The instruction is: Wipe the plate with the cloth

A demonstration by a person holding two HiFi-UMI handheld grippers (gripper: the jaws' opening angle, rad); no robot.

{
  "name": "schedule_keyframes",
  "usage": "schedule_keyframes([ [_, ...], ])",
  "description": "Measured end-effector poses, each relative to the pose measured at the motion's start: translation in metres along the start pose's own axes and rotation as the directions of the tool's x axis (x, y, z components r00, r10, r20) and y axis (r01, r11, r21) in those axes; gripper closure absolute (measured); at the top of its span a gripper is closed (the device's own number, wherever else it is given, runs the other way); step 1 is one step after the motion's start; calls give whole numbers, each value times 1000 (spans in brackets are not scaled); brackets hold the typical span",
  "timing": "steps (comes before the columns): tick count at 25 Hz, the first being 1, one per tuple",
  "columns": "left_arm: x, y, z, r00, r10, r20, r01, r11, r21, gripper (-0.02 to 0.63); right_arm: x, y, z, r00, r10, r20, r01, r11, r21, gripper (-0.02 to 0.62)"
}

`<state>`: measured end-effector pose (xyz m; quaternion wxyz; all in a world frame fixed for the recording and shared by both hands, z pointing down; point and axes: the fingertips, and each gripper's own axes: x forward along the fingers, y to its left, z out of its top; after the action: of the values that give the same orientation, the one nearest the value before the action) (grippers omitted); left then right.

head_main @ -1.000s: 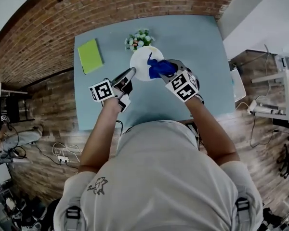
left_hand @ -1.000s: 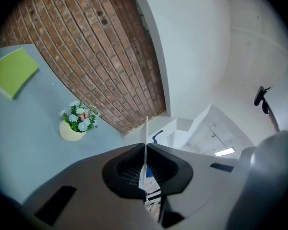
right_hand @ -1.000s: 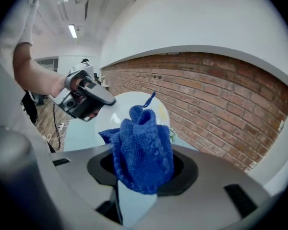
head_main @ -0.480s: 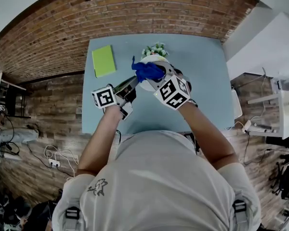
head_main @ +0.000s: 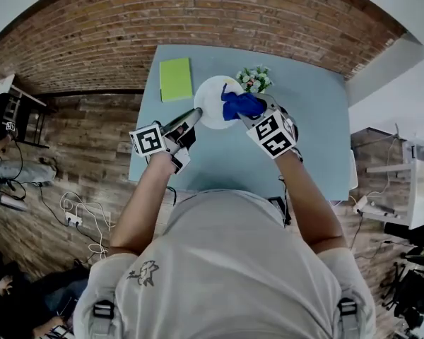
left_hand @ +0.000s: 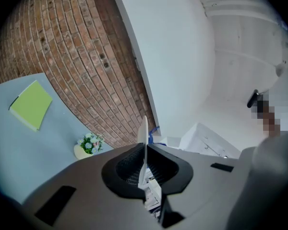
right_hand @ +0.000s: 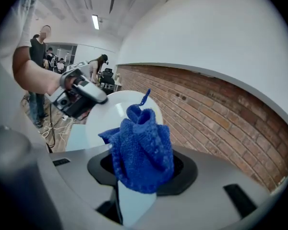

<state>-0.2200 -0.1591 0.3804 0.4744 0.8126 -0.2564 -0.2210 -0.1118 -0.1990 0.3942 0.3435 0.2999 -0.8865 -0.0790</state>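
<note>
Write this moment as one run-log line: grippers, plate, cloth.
left gripper: shut on plate rim | right gripper: shut on cloth | cloth: over plate face

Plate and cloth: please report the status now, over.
Left gripper shut on plate rim. Right gripper shut on blue cloth, in front of plate; contact unclear. Flower pot close beside plate.

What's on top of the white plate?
A bunched blue cloth covers the right side of the plate; the rest looks bare and white. The part of the plate under the cloth is hidden.
</note>
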Motion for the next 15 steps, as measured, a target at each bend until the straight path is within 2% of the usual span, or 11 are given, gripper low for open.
schedule_keyframes([
  [3, -9, -4, -8, 999, 3, -48, 0, 998, 65, 578, 3, -21, 27, 998, -62, 29, 63, 998, -16, 431],
  [6, -14, -8, -3, 998, 14, -68, -3, 987, 161, 578, 7, -16, 66, 994, -74, 81, 80, 995, -62, 431],
  [10, -17, -15, 6, 999, 0, -46, 7, 987, 158, 578, 17, 22, 102, 991, -7, 137, 24, 992, -121, 431],
  [15, -25, -11, 23, 1000, -4, 28, 2, 997, 74, 580, 18, 62, 104, 987, 78, 141, -60, 990, -129, 431],
])
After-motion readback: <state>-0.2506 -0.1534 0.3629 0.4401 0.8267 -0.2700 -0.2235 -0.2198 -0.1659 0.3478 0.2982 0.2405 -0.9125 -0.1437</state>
